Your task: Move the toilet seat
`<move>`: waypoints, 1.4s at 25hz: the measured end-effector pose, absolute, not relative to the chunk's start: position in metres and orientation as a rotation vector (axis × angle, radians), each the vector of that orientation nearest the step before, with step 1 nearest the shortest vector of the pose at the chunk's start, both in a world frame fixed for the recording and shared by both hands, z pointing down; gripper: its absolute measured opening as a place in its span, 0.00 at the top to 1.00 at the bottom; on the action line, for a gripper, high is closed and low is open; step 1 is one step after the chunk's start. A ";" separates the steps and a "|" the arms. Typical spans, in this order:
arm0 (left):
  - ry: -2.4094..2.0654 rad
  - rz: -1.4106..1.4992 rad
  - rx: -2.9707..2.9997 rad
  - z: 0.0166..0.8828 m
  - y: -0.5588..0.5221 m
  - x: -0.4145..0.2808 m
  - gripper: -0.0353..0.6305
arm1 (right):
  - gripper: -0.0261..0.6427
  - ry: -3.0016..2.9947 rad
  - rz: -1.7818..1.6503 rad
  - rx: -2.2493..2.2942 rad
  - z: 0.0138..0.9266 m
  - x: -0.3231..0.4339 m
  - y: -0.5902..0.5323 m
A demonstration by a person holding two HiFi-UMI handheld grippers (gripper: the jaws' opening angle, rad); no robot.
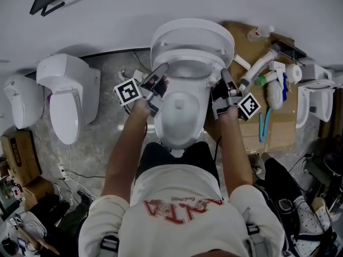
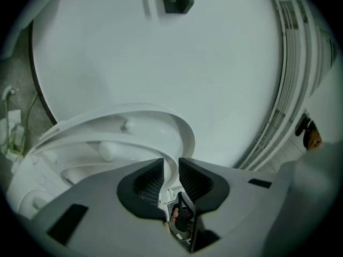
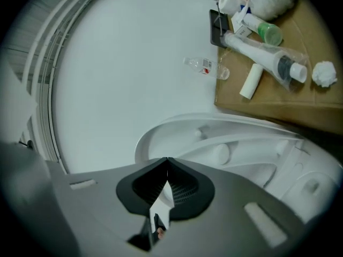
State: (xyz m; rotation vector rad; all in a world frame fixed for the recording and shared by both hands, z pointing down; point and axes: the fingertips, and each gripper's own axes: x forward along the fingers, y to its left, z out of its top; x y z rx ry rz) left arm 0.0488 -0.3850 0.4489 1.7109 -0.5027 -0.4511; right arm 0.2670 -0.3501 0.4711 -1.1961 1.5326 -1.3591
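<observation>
Left claw (image 2: 171,162) grips the white plastic toilet seat (image 2: 182,127); right claw (image 3: 167,159) is closed. Grey stone floor (image 1: 107,143) lies bare at your left, cluttered brown cardboard (image 1: 281,125) right.

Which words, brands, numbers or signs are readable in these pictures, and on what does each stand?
"ANTA" (seemingly, red, upside down): on the person's shirt.
Small bottle label: red print, too blurred to read.
Marker cubes: black-and-white patterns only, no letters.
</observation>
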 end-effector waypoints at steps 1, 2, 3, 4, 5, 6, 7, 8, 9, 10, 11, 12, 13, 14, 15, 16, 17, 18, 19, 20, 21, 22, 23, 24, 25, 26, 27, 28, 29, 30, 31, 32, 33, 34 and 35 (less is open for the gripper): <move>-0.513 -0.441 1.720 0.447 -0.378 0.044 0.83 | 0.96 1.552 -1.351 -1.210 0.469 0.266 -0.344; -0.515 -0.431 1.731 0.444 -0.370 0.040 0.83 | 0.96 1.575 -1.343 -1.219 0.466 0.264 -0.338; -0.515 -0.419 1.746 0.440 -0.362 0.037 0.83 | 0.96 1.603 -1.335 -1.222 0.463 0.261 -0.332; -0.520 -0.400 1.769 0.435 -0.354 0.033 0.83 | 0.96 1.634 -1.327 -1.223 0.459 0.256 -0.325; -0.531 -0.377 1.799 0.431 -0.347 0.028 0.83 | 0.96 1.670 -1.314 -1.223 0.453 0.250 -0.319; -0.543 -0.355 1.835 0.425 -0.340 0.023 0.84 | 0.96 1.709 -1.296 -1.222 0.446 0.243 -0.312; -0.553 -0.339 1.876 0.417 -0.334 0.017 0.84 | 0.96 1.748 -1.275 -1.221 0.439 0.235 -0.305; -0.564 -0.328 1.922 0.408 -0.329 0.011 0.85 | 0.96 1.784 -1.252 -1.221 0.430 0.225 -0.298; -0.578 -0.322 1.976 0.398 -0.324 0.004 0.86 | 0.96 1.820 -1.227 -1.221 0.421 0.216 -0.290; -0.594 -0.319 2.032 0.387 -0.319 -0.002 0.87 | 0.96 1.860 -1.198 -1.223 0.411 0.207 -0.282; -0.613 -0.313 2.081 0.378 -0.314 -0.009 0.87 | 0.96 1.903 -1.166 -1.229 0.401 0.198 -0.274; -0.632 -0.304 2.118 0.369 -0.308 -0.015 0.88 | 0.96 1.949 -1.133 -1.239 0.391 0.189 -0.267; -0.651 -0.296 2.149 0.362 -0.302 -0.021 0.89 | 0.96 1.995 -1.101 -1.250 0.382 0.181 -0.259; -0.667 -0.292 2.177 0.354 -0.295 -0.026 0.90 | 0.96 2.045 -1.066 -1.263 0.372 0.173 -0.251; -0.682 -0.292 2.202 0.345 -0.289 -0.030 0.91 | 0.96 2.100 -1.029 -1.277 0.364 0.166 -0.244; -0.697 -0.295 2.228 0.336 -0.284 -0.033 0.92 | 0.96 2.157 -0.995 -1.292 0.356 0.160 -0.237; -0.715 -0.293 2.257 0.328 -0.278 -0.036 0.92 | 0.96 2.210 -0.968 -1.308 0.350 0.154 -0.231; -0.740 -0.284 2.287 0.320 -0.272 -0.039 0.93 | 0.96 2.256 -0.945 -1.320 0.344 0.150 -0.226; -0.771 -0.264 2.318 0.313 -0.265 -0.041 0.93 | 0.96 2.291 -0.927 -1.329 0.338 0.145 -0.220; -0.806 -0.237 2.350 0.308 -0.259 -0.043 0.93 | 0.96 2.320 -0.910 -1.339 0.333 0.142 -0.215; -0.845 -0.204 2.383 0.302 -0.254 -0.045 0.93 | 0.96 2.346 -0.888 -1.354 0.326 0.141 -0.211; -0.884 -0.169 2.415 0.297 -0.248 -0.046 0.93 | 0.96 2.372 -0.860 -1.375 0.320 0.142 -0.207; -0.921 -0.135 2.445 0.293 -0.242 -0.046 0.93 | 0.96 2.397 -0.828 -1.402 0.313 0.143 -0.204; -0.955 -0.104 2.471 0.288 -0.236 -0.045 0.93 | 0.96 2.422 -0.792 -1.431 0.307 0.146 -0.200; -0.987 -0.079 2.494 0.283 -0.229 -0.043 0.93 | 0.96 2.447 -0.755 -1.457 0.301 0.149 -0.196; -1.014 -0.061 2.516 0.277 -0.223 -0.042 0.93 | 0.96 2.473 -0.719 -1.476 0.294 0.152 -0.191; -1.039 -0.048 2.536 0.271 -0.216 -0.039 0.93 | 0.96 2.495 -0.684 -1.488 0.287 0.155 -0.186; -1.062 -0.038 2.554 0.265 -0.210 -0.037 0.93 | 0.96 2.512 -0.652 -1.496 0.280 0.157 -0.182; -1.083 -0.028 2.568 0.260 -0.205 -0.034 0.93 | 0.96 2.526 -0.622 -1.501 0.273 0.160 -0.179; -1.102 -0.018 2.579 0.256 -0.199 -0.031 0.93 | 0.96 2.536 -0.595 -1.508 0.267 0.162 -0.175; -1.121 -0.009 2.588 0.252 -0.194 -0.027 0.93 | 0.96 2.547 -0.571 -1.517 0.261 0.164 -0.172; -1.139 0.001 2.596 0.249 -0.189 -0.023 0.93 | 0.96 2.558 -0.548 -1.528 0.257 0.167 -0.169; -1.155 0.012 2.607 0.246 -0.185 -0.018 0.93 | 0.96 2.568 -0.523 -1.544 0.253 0.170 -0.167; -1.168 0.023 2.620 0.242 -0.181 -0.013 0.93 | 0.96 2.577 -0.496 -1.560 0.248 0.174 -0.165; -1.178 0.032 2.633 0.239 -0.178 -0.008 0.93 | 0.96 2.584 -0.466 -1.577 0.243 0.177 -0.164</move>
